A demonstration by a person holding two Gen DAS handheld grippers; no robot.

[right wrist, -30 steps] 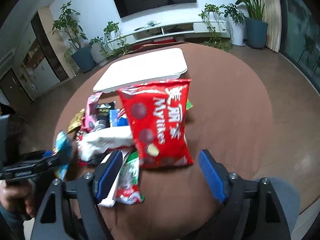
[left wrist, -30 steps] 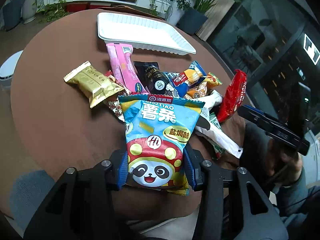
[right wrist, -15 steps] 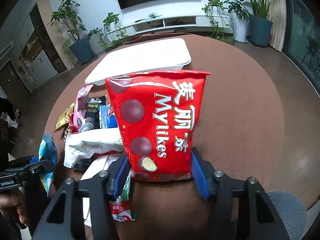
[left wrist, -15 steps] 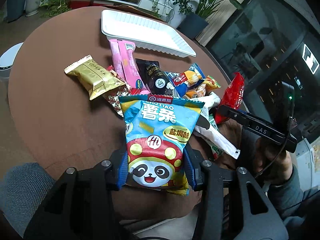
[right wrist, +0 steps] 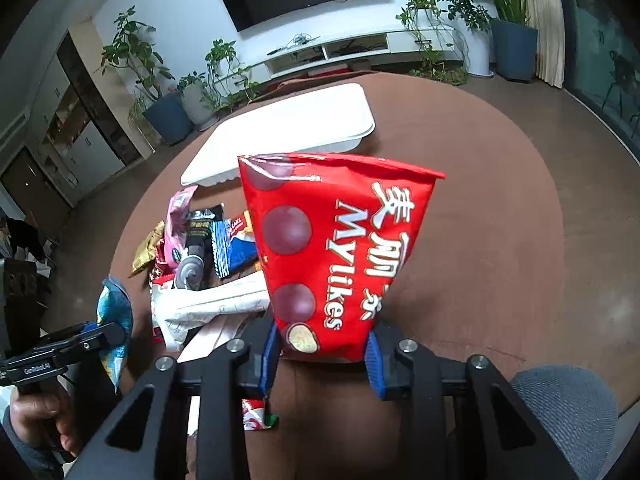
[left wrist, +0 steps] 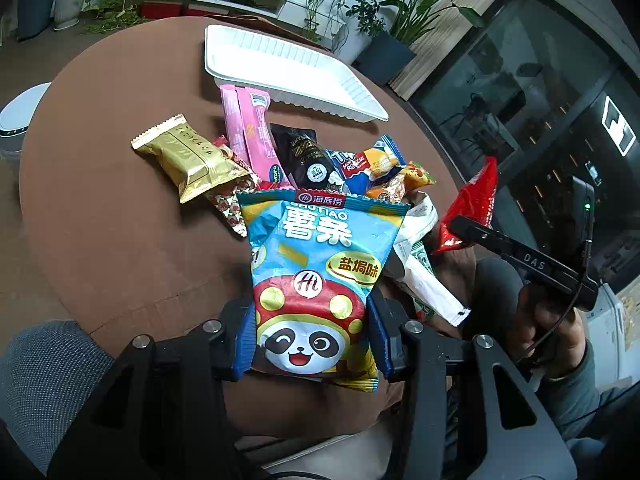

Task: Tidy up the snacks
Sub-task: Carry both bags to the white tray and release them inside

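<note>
My left gripper [left wrist: 312,346] is shut on a blue panda chip bag [left wrist: 320,276], held above the near table edge. My right gripper [right wrist: 322,360] is shut on a red Mylikes bag [right wrist: 336,252], lifted above the table; this bag also shows in the left wrist view [left wrist: 472,204]. A pile of snacks lies on the round brown table [left wrist: 100,220]: a gold packet [left wrist: 188,158], a pink packet [left wrist: 250,136], a black packet [left wrist: 306,156] and a white wrapper [right wrist: 212,304]. A white tray [left wrist: 288,72] sits empty at the far side.
A grey chair cushion [left wrist: 44,376] is at the near left, another [right wrist: 568,404] at the near right. Potted plants [right wrist: 168,92] and a white TV shelf [right wrist: 352,48] stand beyond the table. A white bin [left wrist: 16,124] is left of the table.
My right gripper closed on the red Mylikes bag and raised it off the table. My left gripper kept the panda bag and shifted slightly.
</note>
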